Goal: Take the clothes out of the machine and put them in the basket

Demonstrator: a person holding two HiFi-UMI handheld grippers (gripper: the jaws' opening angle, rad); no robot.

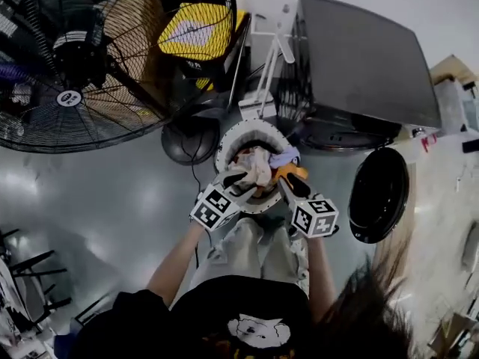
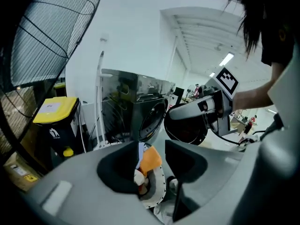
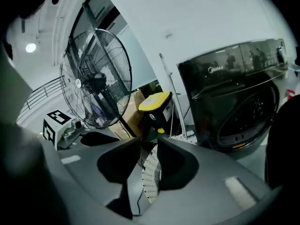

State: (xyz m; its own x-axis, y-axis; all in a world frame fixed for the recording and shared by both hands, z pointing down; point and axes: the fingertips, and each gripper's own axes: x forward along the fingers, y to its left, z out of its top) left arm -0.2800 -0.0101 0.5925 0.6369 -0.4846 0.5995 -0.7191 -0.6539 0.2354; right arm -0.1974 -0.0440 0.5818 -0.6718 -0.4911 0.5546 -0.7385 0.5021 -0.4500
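Clothes (image 1: 258, 167) are piled in the basket (image 1: 247, 129), orange and purple pieces on its rim. Left gripper (image 2: 151, 158) jaws apart, right gripper (image 3: 149, 158) jaws narrowly apart, both just above the basket and, as far as I can tell, empty. Risk: a jaw snags a rim piece and drags it out.

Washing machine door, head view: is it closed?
No, the round door stands swung open, clear of the washing machine front.

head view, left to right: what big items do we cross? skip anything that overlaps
floor fan → laundry basket → washing machine. Yellow-lidded bin and open machine door are left out because they overlap.
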